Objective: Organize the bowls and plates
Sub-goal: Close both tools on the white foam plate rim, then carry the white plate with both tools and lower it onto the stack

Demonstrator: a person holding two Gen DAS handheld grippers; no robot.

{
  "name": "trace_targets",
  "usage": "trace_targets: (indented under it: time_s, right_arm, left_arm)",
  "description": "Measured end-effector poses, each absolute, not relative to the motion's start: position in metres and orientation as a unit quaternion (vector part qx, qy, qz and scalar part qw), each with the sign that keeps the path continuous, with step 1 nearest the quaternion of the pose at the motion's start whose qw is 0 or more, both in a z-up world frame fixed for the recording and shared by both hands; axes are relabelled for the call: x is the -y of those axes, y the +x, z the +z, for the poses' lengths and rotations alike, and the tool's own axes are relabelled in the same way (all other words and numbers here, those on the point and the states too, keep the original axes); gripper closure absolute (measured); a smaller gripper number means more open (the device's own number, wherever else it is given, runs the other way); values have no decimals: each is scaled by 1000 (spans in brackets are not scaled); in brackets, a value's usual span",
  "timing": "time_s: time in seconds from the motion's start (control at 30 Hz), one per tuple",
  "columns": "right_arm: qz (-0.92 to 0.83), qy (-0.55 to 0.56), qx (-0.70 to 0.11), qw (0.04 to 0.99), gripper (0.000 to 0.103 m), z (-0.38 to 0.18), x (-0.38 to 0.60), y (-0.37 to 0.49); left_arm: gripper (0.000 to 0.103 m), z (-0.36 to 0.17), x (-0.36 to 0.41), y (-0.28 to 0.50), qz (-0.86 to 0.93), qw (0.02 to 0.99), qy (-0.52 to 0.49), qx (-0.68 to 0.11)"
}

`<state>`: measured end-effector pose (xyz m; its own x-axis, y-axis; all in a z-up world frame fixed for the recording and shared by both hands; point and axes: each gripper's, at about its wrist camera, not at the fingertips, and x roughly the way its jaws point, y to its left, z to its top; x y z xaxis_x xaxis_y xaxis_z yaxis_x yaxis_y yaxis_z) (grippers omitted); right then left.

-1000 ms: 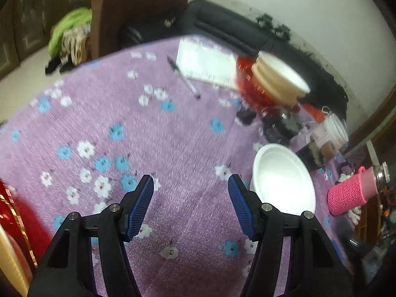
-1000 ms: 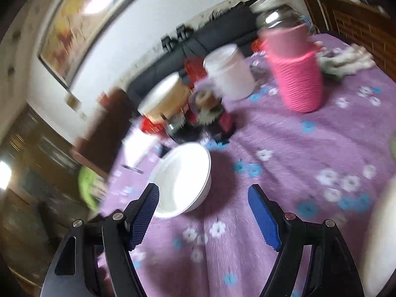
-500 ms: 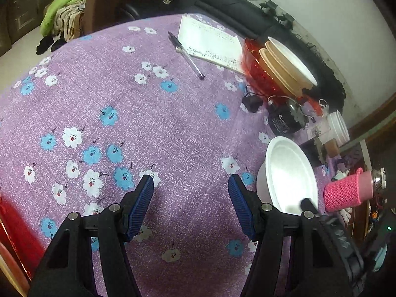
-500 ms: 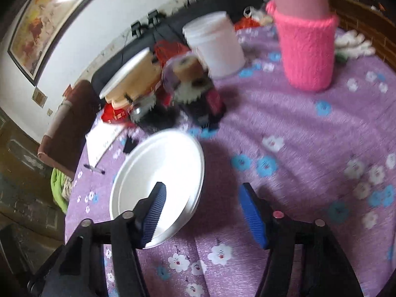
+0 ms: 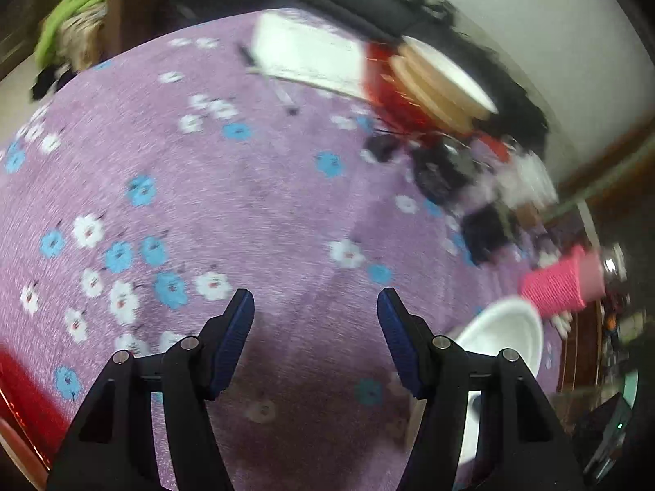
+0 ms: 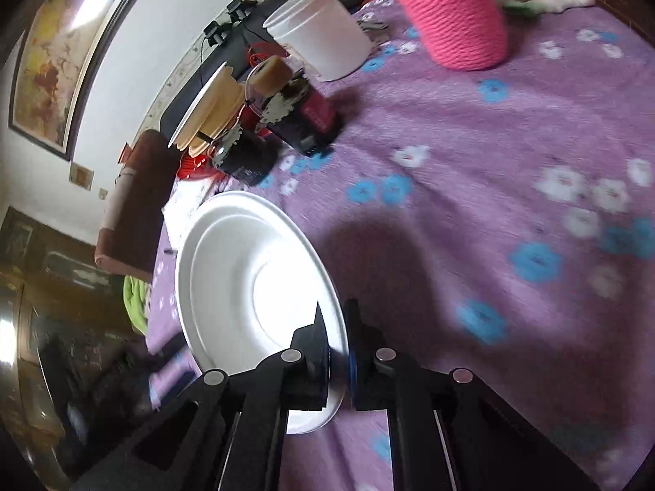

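Right hand-held gripper [image 6: 339,352] had just closed: a second earlier its blue pads stood wide apart over the purple flowered cloth, half a second earlier they straddled the near edge of the white bowl [image 6: 254,282], and now they were clamped on that rim, one finger inside the bowl and one outside. The bowl looked tipped up on the grip, with its far edge raised rather than lying flat, though whether it had fully left the bench [image 6: 511,188] could not be told. In the left wrist view the same bowl [image 5: 505,333] showed low at the right edge, nearer the camera than before, just beside the pink knitted bottle cover [image 5: 559,286].

Left hand-held gripper [image 5: 313,325] had not changed its spread: its pads stood apart with nothing between them, hovering over bare cloth, and the view was blurred.

Further out on the bench, past a clutter of dark and red packets [image 6: 286,122] and a white tub [image 6: 323,32], stood the stack of beige plates and bowls [image 6: 208,102] resting in a red dish [image 5: 385,94]. A notepad [image 5: 307,55] and a pen lay beyond that in the left view.

With the rim now gripped, the pick-up stage seemed done; the likely next step was to carry the white bowl to the stack. A thin rim held at one point could let the bowl swing or slip
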<state>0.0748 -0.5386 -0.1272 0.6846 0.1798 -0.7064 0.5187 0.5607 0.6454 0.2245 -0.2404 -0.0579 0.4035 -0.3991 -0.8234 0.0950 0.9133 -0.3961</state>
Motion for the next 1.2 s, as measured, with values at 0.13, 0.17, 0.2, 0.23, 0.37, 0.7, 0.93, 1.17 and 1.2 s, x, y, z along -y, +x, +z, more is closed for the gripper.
trace_targets:
  time_s: [0.13,0.17,0.2,0.23,0.37,0.7,0.93,1.17,1.2]
  right_arm:
    - [-114,457,-386,793,96,-131,546,34]
    - [-120,457,-384,793,96,-132,549,26]
    - [-127,454,-381,795,95,-133,551,21]
    - [-138,450,-381,796,95,-134,554,18]
    - [-133,456,-380,794,93,-136,560,19]
    - [-135,442,-380,801,92,-131,554,15]
    - [-128,452,-382,796,90,-133,553,16]
    - [-110,480,-364,791,65,-133,556,12]
    - [-113,478,-362,792,65,-133,556,12]
  left_arm:
    - [42,-58,266,219,-218,803,-96,-546]
    - [42,-59,272,216,-228,797,-86,-552]
    - [42,-60,276,213,-232,796,-82,-553]
    - [42,-59,282,208,-242,795,-72,-552]
    - [42,-53,308,188,-284,792,-25,-540]
    - [36,-41,306,181,-332,789,-62,-513]
    - [44,-70,334,173,-295,783,28,-546]
    - [90,-68,330,170,-307,786,17,-537]
    - [92,-68,331,169,-310,785,19,-536]
